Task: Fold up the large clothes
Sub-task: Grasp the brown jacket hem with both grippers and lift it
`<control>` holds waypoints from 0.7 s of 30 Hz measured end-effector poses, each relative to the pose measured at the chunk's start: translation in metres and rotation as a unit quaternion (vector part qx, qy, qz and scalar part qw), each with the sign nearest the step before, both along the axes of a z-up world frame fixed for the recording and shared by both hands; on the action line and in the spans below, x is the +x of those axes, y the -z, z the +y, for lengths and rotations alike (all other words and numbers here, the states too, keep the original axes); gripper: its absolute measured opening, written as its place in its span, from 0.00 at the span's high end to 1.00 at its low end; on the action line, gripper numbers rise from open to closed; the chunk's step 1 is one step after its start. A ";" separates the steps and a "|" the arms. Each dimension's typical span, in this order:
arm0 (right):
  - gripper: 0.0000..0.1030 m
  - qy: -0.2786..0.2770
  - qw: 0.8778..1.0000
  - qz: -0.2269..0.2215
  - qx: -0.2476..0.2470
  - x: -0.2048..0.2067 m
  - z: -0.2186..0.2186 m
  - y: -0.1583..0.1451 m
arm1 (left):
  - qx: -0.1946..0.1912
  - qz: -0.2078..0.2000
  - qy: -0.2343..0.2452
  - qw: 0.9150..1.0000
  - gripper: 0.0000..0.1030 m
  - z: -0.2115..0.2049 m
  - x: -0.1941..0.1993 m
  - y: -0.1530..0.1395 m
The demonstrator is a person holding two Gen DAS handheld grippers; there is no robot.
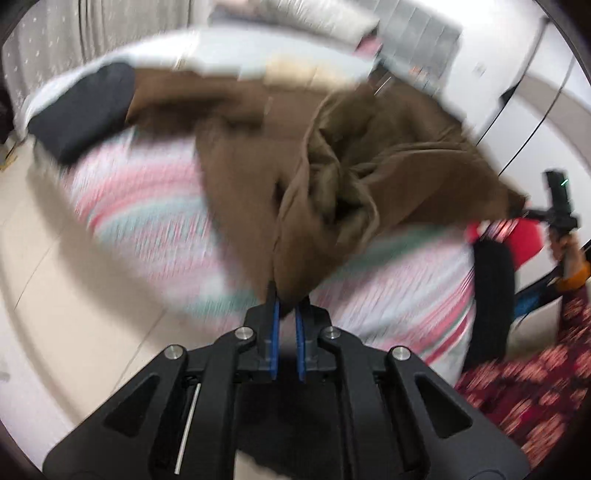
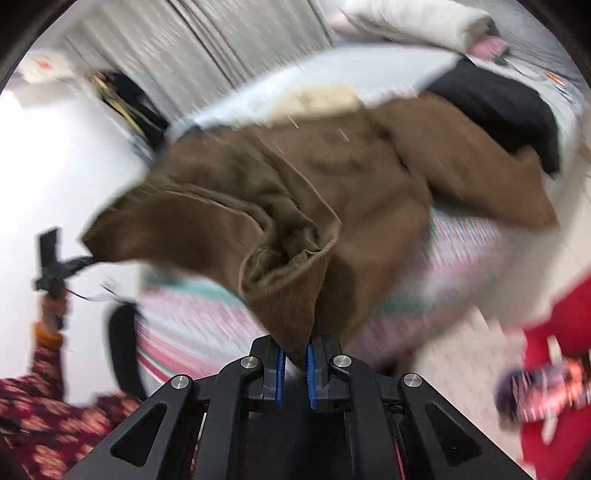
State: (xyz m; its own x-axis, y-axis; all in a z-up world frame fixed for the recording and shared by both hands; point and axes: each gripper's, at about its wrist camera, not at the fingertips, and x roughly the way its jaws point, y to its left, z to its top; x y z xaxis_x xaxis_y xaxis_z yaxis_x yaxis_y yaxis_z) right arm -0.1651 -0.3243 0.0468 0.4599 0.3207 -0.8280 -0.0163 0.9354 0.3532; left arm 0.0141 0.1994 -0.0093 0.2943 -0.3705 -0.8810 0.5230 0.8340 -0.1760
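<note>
A large brown garment hangs lifted over a bed with a pink, white and teal striped cover. My left gripper is shut on one corner of it. My right gripper is shut on another corner of the brown garment, whose olive lining shows in bunched folds. The right gripper also shows far right in the left wrist view, and the left gripper far left in the right wrist view. Both views are motion-blurred.
A dark garment lies at the far end of the bed, also in the right wrist view. White bedding and grey curtains are behind. The person's patterned red sleeve and a black strap are at the bed's edge.
</note>
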 end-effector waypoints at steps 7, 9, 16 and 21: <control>0.56 0.027 0.997 0.041 -0.062 -0.027 -0.006 -0.002 | -0.014 0.007 -0.037 0.999 0.33 0.036 -0.023 -0.010; 0.39 0.031 0.996 0.007 -0.078 -0.031 -0.003 -0.021 | -0.039 -0.037 -0.027 0.998 0.19 0.035 -0.034 -0.027; 0.29 0.014 0.995 -0.037 -0.094 -0.016 0.016 -0.029 | -0.044 -0.016 -0.036 0.998 0.19 0.025 -0.022 -0.006; 0.31 0.013 0.987 -0.007 -0.161 0.018 0.027 0.014 | -0.022 0.037 -0.057 0.997 0.19 0.015 0.001 0.033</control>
State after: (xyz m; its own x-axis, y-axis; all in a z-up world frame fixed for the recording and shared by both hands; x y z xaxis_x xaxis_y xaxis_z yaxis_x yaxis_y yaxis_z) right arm -0.1467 -0.2976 0.0330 0.4774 0.0306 -0.8782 0.0058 0.9993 0.0380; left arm 0.0147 0.2141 -0.0422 0.2712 -0.3773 -0.8855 0.4091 0.8779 -0.2487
